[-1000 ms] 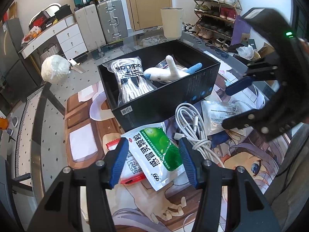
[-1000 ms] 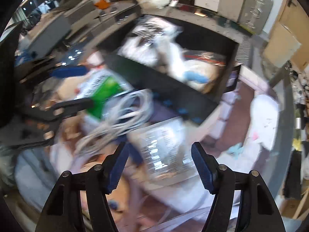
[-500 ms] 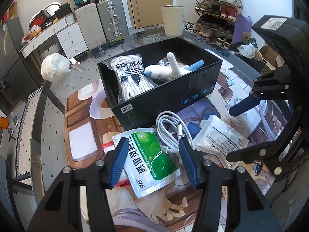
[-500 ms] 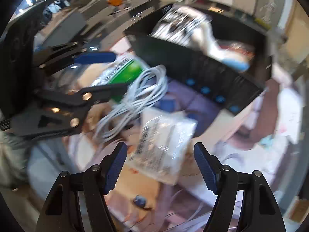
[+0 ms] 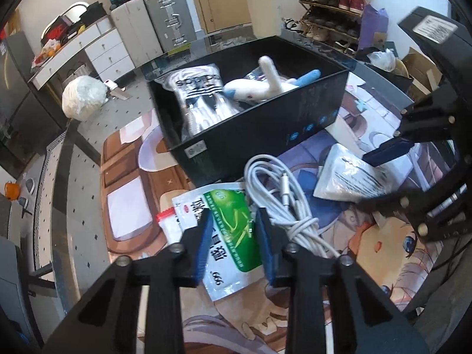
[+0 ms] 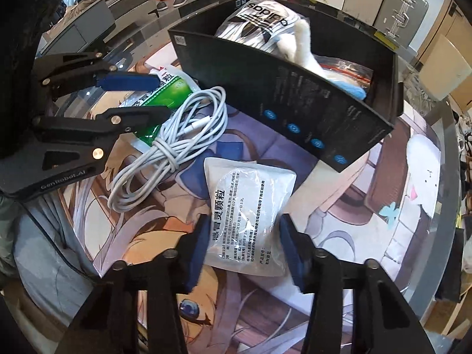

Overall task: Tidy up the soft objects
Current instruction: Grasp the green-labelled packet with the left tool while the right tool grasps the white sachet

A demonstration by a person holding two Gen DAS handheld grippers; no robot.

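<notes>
Left wrist view. Left gripper (image 5: 234, 244) sits low over the green-and-white foil sachet (image 5: 227, 233), jaws narrowed to either side of its green panel; whether the pads actually bite the foil I cannot tell. The sachet lies flat on the printed anime mat (image 5: 368, 247) covering the bench, just in front of the black cardboard box (image 5: 265, 135). Judgement: the step is picking up this sachet for the box. To do it well, pinch the flat foil near one edge so that it buckles up into the pads, and keep the right-hand pad clear of the coiled white charging cable (image 5: 283, 194), which touches the sachet's side and could be dragged along. Already in the box: a clear bag of white adidas socks (image 5: 203, 97) and a white plush toy with blue tips (image 5: 259, 88).

Hidden here: the sachet's near corner under the jaws; a red-capped item beneath it, identity unclear.

Right wrist view. Right gripper (image 6: 244, 247) has its jaws spread wide, straddling the near end of the white translucent granule pouch (image 6: 250, 206) without visible contact. The pouch lies on the mat, just beside the box's front wall. Judgement: close across the pouch's width, and lift high enough to clear the wall.

Hidden here: the box floor behind that wall; the pouch's small print is too fine to read.
</notes>
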